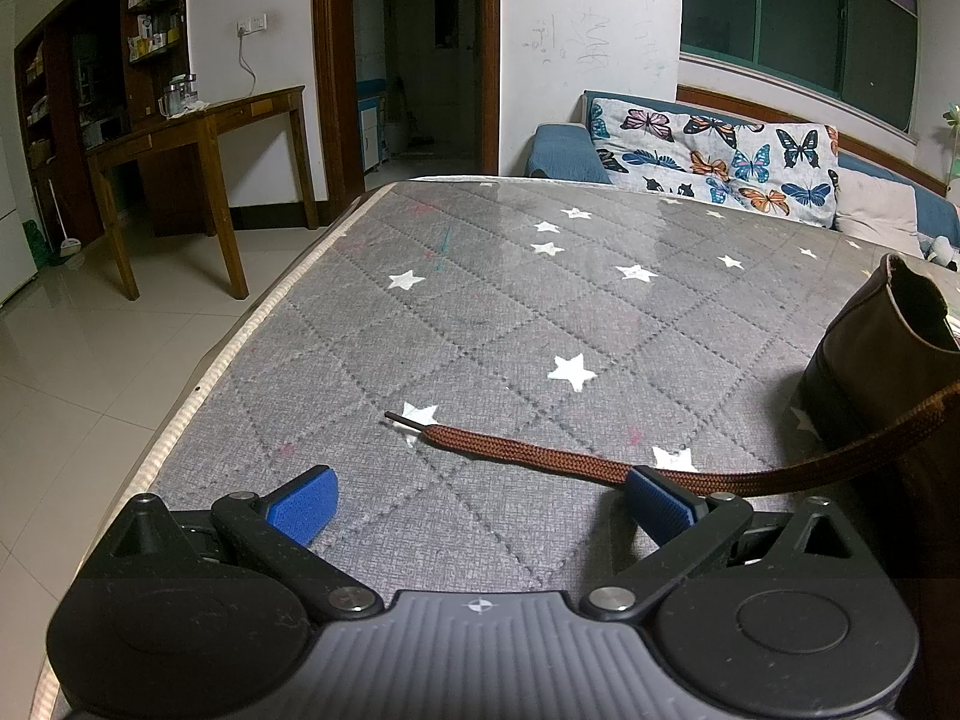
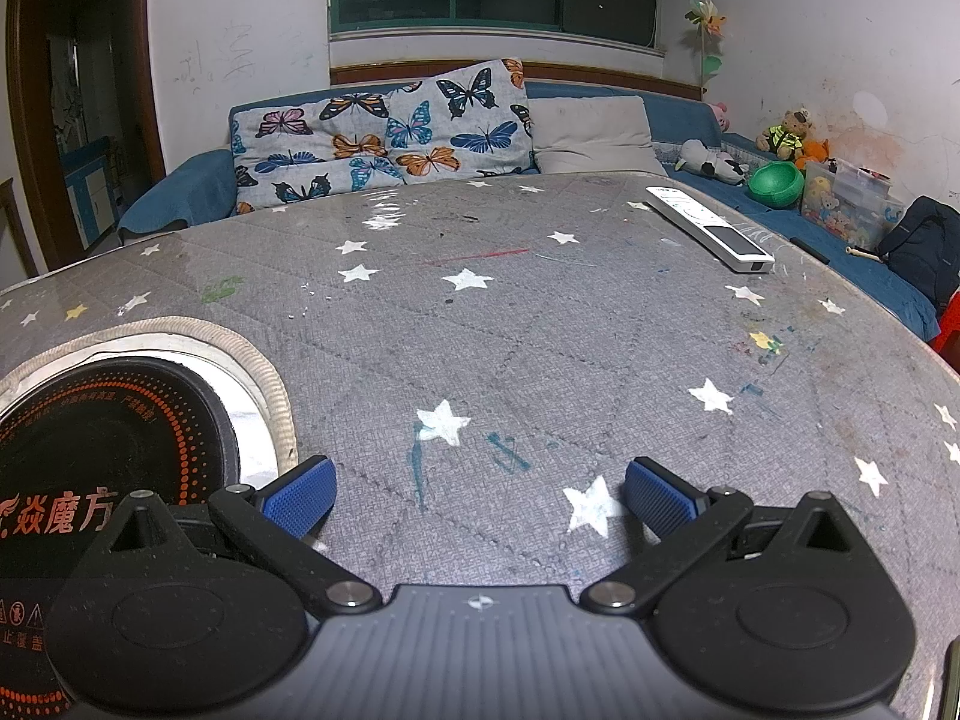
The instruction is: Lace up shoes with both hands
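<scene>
One brown shoe [image 1: 882, 372], dark leather, at the table's [image 1: 480, 312] right edge. One flat brown woven lace [image 1: 540, 455], dark tipped, trailing leftward from it across the starred grey cover. Left gripper [image 1: 480, 495]: spread wide, empty, lace touching its right finger. Right gripper [image 2: 480, 495]: spread wide, empty.

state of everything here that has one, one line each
left gripper: open, holding nothing
right gripper: open, holding nothing, over bare cloth
lace: loose, lying flat on the cloth, tip free, passing behind the left gripper's right finger
shoe: upright at the right edge, lace running from it, not done up
remote: lying flat, far right of the table
cooktop: set in the table cutout, bare
</scene>
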